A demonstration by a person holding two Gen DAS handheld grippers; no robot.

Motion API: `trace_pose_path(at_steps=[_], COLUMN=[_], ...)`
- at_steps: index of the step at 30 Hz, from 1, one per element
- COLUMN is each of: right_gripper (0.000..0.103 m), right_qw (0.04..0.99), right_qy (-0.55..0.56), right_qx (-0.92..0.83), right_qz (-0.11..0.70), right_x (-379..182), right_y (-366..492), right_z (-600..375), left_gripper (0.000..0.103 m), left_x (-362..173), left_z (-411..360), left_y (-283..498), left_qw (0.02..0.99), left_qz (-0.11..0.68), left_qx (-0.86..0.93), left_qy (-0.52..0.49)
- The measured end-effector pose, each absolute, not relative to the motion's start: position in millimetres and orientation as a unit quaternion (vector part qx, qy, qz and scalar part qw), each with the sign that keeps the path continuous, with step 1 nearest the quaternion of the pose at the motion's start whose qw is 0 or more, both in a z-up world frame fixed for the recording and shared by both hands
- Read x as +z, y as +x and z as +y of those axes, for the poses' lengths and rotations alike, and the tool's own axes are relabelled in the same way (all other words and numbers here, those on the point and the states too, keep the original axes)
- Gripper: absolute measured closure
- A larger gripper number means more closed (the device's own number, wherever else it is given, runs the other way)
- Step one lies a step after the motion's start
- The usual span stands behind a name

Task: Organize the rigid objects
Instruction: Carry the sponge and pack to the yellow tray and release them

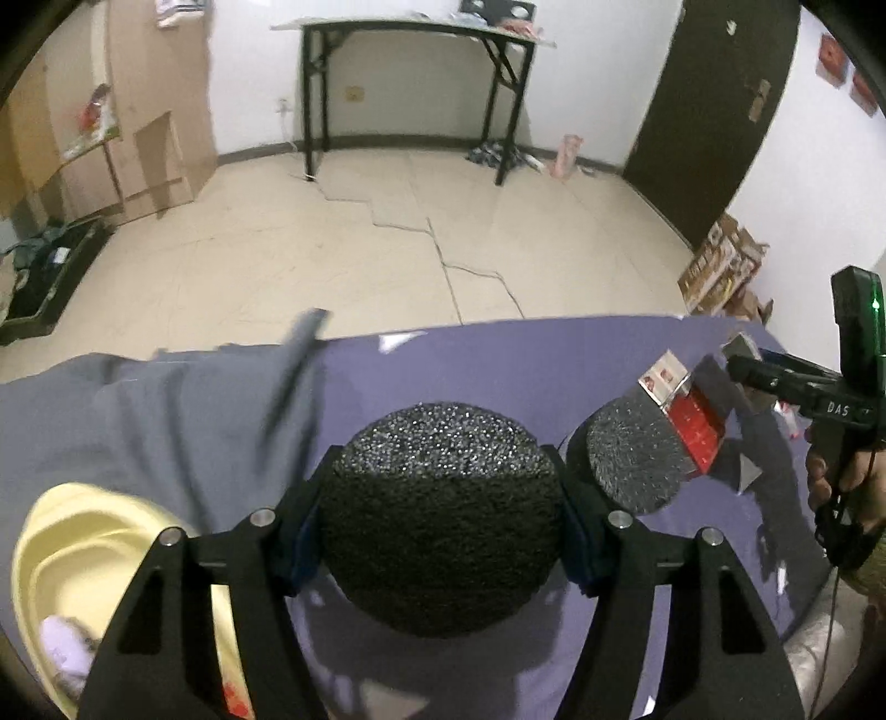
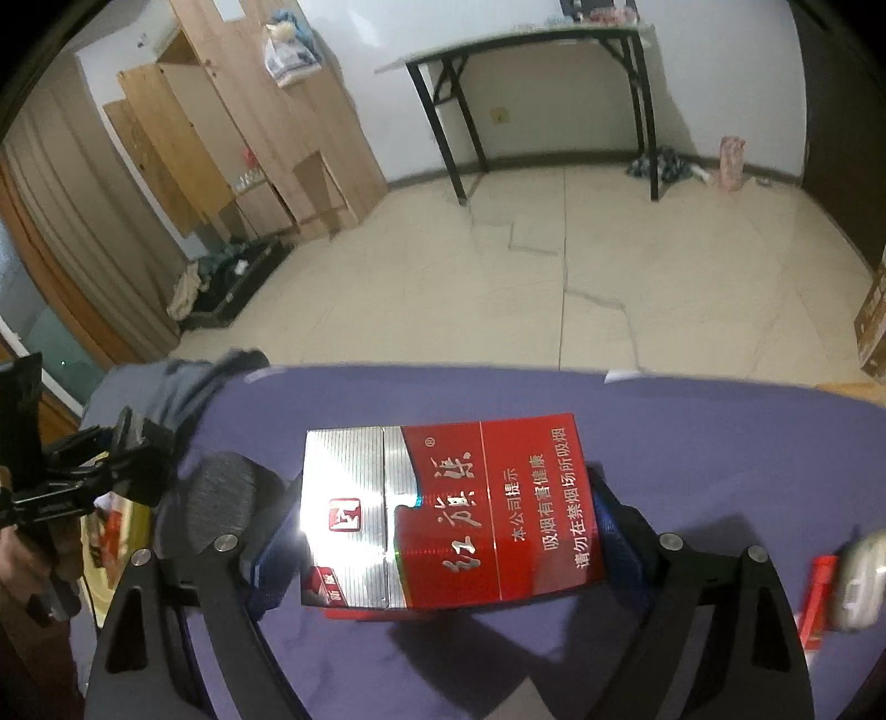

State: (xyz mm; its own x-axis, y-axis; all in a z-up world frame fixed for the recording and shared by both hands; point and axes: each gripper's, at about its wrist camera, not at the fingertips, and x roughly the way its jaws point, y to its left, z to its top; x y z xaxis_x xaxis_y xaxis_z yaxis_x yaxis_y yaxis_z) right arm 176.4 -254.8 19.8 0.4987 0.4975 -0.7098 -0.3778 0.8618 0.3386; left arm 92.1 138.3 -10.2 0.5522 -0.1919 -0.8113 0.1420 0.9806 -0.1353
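Left gripper (image 1: 440,518) pinches a black round foam ball (image 1: 440,515); right gripper (image 2: 443,526) pinches a red-and-silver cardboard box (image 2: 448,515), which could slip onto the purple worktop (image 2: 720,443).

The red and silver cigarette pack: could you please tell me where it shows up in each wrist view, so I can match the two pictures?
Left wrist view: the cigarette pack sits at the right, between the right gripper's fingers, behind a black foam disc.
Right wrist view: the pack fills the lower centre, clamped between the jaws.
Shared landmark: the black-legged folding table against the far wall.
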Motion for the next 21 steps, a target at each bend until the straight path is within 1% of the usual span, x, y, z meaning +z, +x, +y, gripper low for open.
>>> trace_pose_path(at_steps=[6, 11, 17, 21], right_gripper=[0.013, 0.013, 0.014, 0.014], right_qw=[0.874, 0.859, 0.817, 0.775], right_qy=[0.037, -0.013, -0.063, -0.143], right_qx=[0.289, 0.362, 0.453, 0.499], right_qz=[0.388, 0.361, 0.350, 0.359], right_x=[66, 96, 98, 69], right_y=[144, 99, 36, -13], right_z=[-230, -165, -66, 12], left_gripper=[0.035, 0.035, 0.035, 0.035], left_x=[33, 53, 32, -2], left_z=[192, 251, 332, 357], left_y=[48, 2, -31, -29], left_qw=[0.892, 0.897, 0.875, 0.855], left_qz=[0.447, 0.438, 0.463, 0.492], left_qx=[-0.048, 0.003, 0.089, 0.119], left_qy=[-0.037, -0.052, -0.109, -0.109])
